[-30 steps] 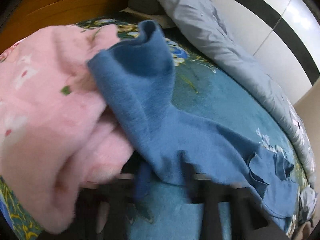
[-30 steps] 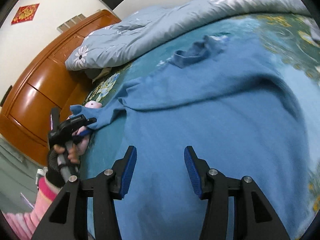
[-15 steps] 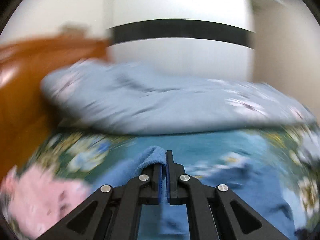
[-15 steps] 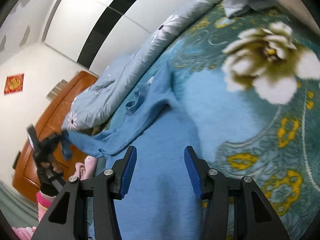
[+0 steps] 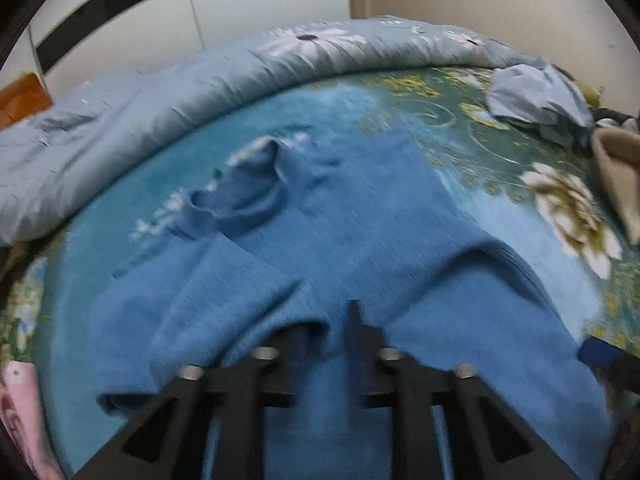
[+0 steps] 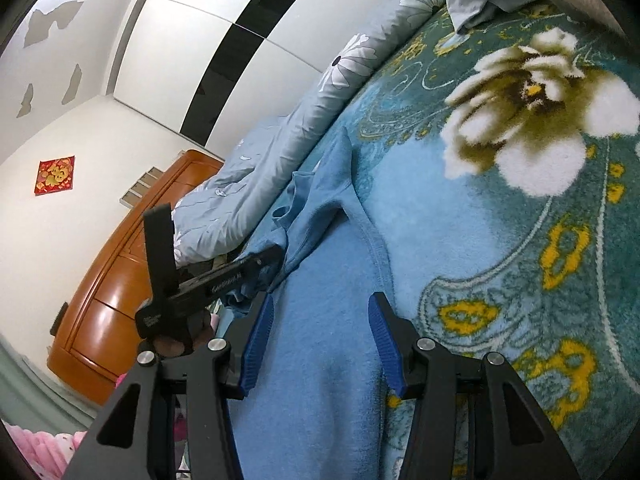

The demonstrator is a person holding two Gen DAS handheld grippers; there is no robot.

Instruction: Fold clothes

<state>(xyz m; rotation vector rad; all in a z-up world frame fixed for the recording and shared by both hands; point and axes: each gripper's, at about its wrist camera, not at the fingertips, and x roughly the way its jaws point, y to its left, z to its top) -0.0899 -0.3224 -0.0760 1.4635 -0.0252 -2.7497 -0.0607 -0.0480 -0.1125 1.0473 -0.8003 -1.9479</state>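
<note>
A blue sweater (image 5: 360, 240) lies spread on the teal floral blanket (image 5: 500, 152), collar toward the far side. Its left sleeve (image 5: 224, 304) is folded over the body. My left gripper (image 5: 334, 328) hangs low over the sweater with sleeve cloth draped between its fingers; the view is blurred, and the jaws stand slightly apart. In the right wrist view the sweater (image 6: 320, 360) runs under my right gripper (image 6: 320, 344), which is open and empty just above the cloth. The left gripper (image 6: 240, 268) shows there at the sweater's left edge.
A grey-blue flowered duvet (image 5: 200, 92) lies bunched along the far side. A pile of light blue clothes (image 5: 540, 100) sits at the right. Pink clothing (image 5: 16, 400) lies at the near left. A wooden cabinet (image 6: 120, 280) stands to the left.
My left gripper has carried the sleeve across and down onto the sweater's body, and its jaws have parted a little. My right gripper has hardly moved and stays open.
</note>
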